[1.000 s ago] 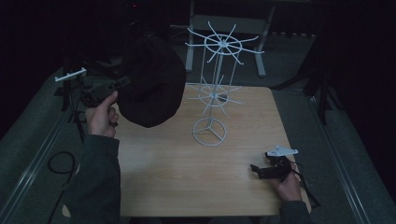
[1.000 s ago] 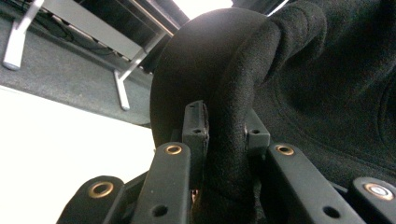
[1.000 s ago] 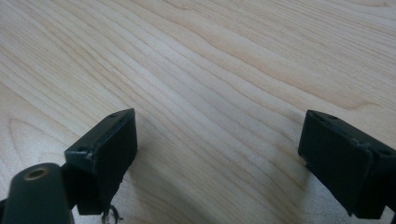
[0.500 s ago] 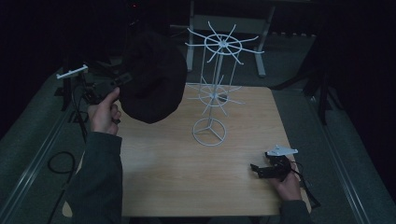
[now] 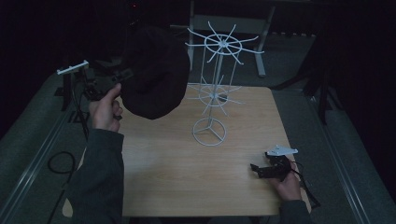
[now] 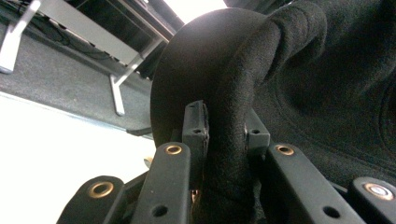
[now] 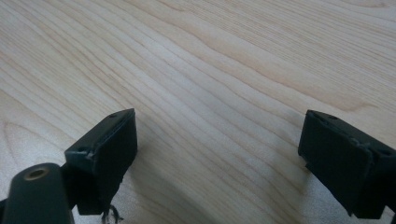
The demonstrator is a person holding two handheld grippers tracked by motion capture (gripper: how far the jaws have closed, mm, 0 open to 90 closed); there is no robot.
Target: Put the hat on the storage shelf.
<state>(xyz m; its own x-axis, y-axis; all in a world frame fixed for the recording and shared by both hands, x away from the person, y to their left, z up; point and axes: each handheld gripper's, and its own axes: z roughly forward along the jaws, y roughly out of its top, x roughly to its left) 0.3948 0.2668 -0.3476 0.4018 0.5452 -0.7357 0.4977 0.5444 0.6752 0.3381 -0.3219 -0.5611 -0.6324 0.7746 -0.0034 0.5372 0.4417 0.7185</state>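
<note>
Gripping a black hat (image 5: 152,74), the left gripper (image 6: 224,135) shows no readable writing; right gripper (image 7: 219,154) rests released.

Black felt-like hat (image 5: 152,70), plain, no pattern; same matte black up close (image 6: 243,93).
White wire rack (image 5: 215,88), all white from hub to ring base.
Pale wood table (image 5: 187,172), light tan with darker wavy grain lines (image 7: 210,56).
Black left gripper (image 6: 224,135), brass-coloured rivets on arms.
Black right gripper (image 7: 219,140); light grey plate on top (image 5: 281,150).
Dark grey-green sleeve (image 5: 100,177).
Grey floor (image 5: 28,140), dim.
</note>
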